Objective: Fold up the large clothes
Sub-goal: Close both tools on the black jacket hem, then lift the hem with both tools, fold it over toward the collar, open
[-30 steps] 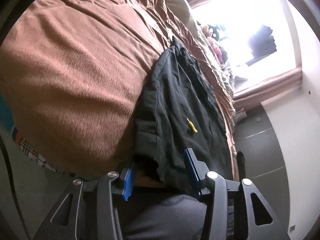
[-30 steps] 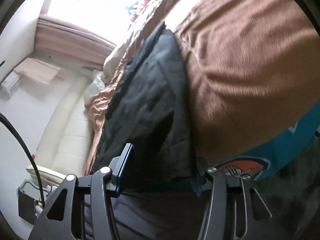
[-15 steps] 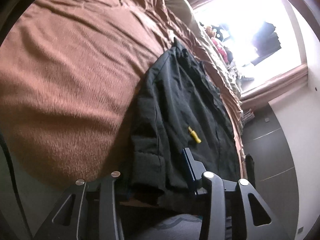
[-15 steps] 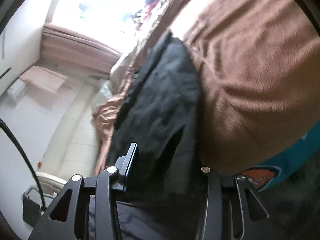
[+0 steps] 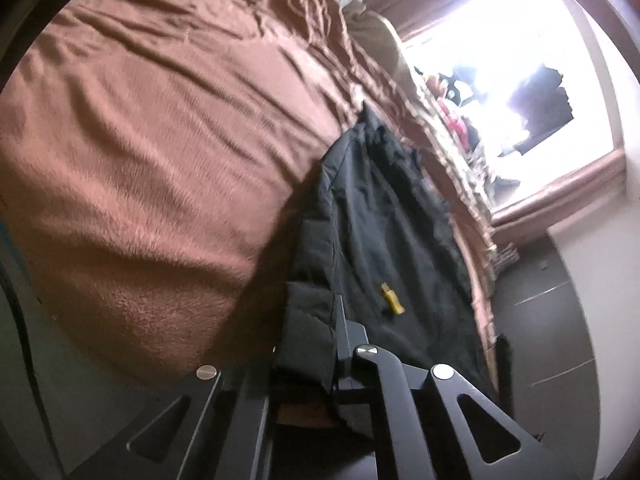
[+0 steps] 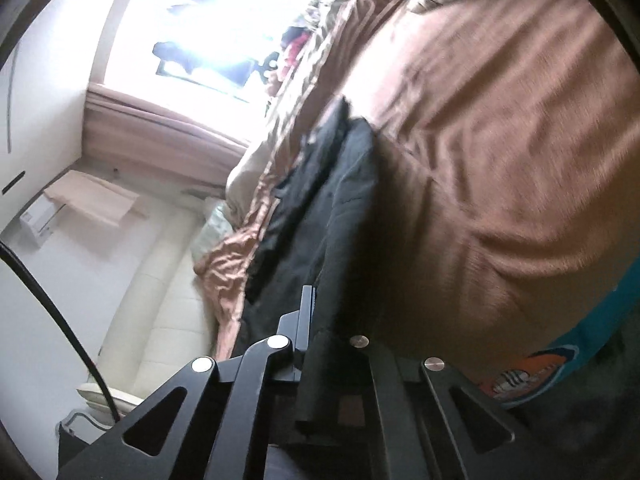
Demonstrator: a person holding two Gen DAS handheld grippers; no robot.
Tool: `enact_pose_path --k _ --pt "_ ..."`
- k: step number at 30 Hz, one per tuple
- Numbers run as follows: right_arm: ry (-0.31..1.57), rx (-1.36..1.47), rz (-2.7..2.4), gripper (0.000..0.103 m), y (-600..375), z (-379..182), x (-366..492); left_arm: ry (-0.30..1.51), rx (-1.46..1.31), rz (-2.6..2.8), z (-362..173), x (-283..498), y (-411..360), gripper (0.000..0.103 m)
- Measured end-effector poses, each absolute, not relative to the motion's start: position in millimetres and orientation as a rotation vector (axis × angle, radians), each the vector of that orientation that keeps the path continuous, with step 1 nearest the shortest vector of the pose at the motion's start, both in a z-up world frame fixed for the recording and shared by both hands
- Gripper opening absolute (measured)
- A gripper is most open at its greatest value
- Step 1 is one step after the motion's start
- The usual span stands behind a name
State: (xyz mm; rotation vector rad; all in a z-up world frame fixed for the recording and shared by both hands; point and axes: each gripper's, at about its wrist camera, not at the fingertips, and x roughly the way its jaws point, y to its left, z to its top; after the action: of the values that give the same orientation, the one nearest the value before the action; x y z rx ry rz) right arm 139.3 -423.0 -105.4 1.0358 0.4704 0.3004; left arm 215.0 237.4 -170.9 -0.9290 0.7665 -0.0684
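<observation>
A black jacket [image 5: 384,232] with a small yellow tag [image 5: 392,300] lies along a bed covered by a brown blanket [image 5: 160,152]. My left gripper [image 5: 320,344] is shut on the jacket's near hem at one corner, and black cloth bulges between its jaws. In the right wrist view the same jacket [image 6: 320,216] runs away from me, its near edge lifted off the blanket [image 6: 500,160]. My right gripper [image 6: 316,340] is shut on that near hem, with the cloth pinched between its jaws.
A bright window [image 5: 520,80] with pink curtains stands beyond the bed. Dark floor tiles [image 5: 560,320] lie to the right in the left wrist view. A cream sofa [image 6: 160,300] and white wall sit beside the bed. A teal patterned sheet [image 6: 560,356] shows under the blanket.
Both grippers have closed from open onto the jacket's near hem. The right gripper has risen, lifting its side of the hem off the blanket.
</observation>
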Motion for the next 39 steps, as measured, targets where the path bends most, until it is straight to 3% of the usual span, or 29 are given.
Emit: enact_pose_path --k 9,26,34,39 --pt "0.404 0.989 0.338 0.0 -409 -27 114 0.662 -0.894 -0.071 -107 204 241 0.002" --pt "0.331 0.838 0.31 0.0 -371 67 -1 0.43 -0.868 -0.091 18 126 251 0.002" --pt "0.251 0.82 0.364 0.0 -373 74 -35 0.318 -0.86 -0.125 74 86 246 0.002" --pt "0.241 0.788 0.336 0.0 -376 65 -12 0.325 -0.83 -0.149 90 101 242 0.002"
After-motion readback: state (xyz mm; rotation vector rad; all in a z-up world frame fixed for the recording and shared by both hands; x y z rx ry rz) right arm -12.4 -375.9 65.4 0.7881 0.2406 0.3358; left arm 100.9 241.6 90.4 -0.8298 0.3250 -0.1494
